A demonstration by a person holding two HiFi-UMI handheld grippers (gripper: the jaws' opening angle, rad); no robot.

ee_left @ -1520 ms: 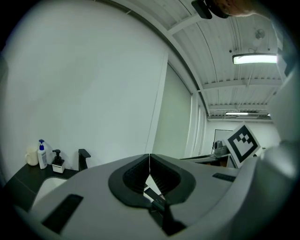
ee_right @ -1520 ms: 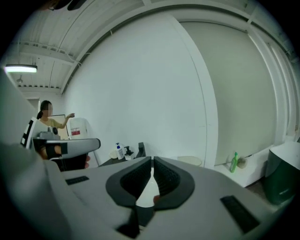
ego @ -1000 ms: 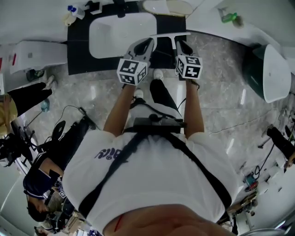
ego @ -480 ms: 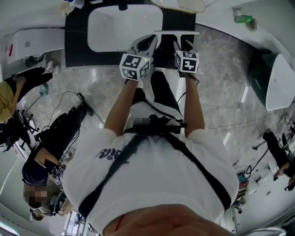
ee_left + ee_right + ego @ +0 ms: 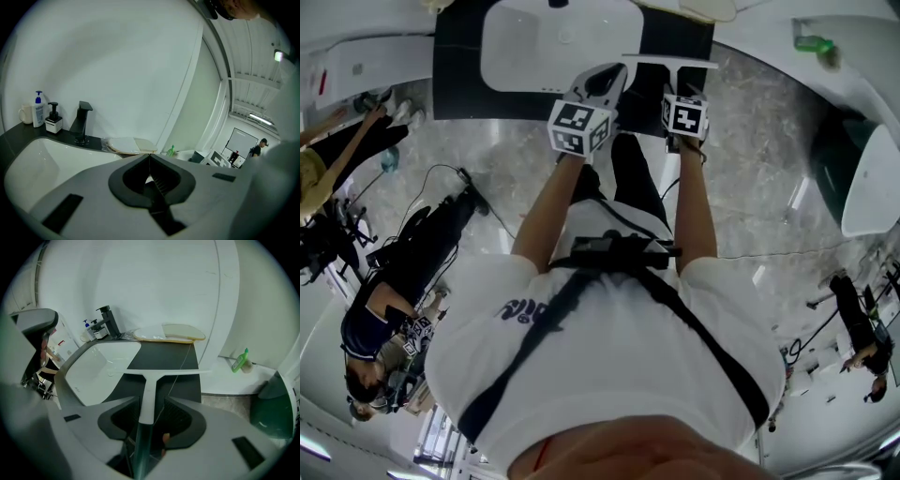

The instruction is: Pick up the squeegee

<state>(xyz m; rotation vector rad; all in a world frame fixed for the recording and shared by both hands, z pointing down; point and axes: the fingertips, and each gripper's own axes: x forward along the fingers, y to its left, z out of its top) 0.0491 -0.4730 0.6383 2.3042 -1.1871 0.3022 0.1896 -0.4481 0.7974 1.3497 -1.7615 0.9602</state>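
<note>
The squeegee (image 5: 159,374) is white with a long thin blade and a handle that turns dark green near me. It points away over the black counter (image 5: 164,357), just right of the sink. Its handle runs between the jaws of my right gripper (image 5: 151,401), which is open, with a gap showing beside the handle on the right. In the head view the blade of the squeegee (image 5: 670,62) shows just beyond the right gripper (image 5: 675,82). My left gripper (image 5: 150,157) is shut and empty, hovering over the sink; in the head view this left gripper (image 5: 607,82) is beside the right one.
A white sink (image 5: 101,366) is set in the counter, with a black faucet (image 5: 108,320) and soap bottles (image 5: 38,108) behind it. Flat boards (image 5: 168,332) lie at the counter's back. A green bottle (image 5: 240,361) and a dark green bin (image 5: 274,404) stand to the right. People (image 5: 366,347) are at the left.
Both grippers and the squeegee have moved down toward the counter and sink, further up in the head view.
</note>
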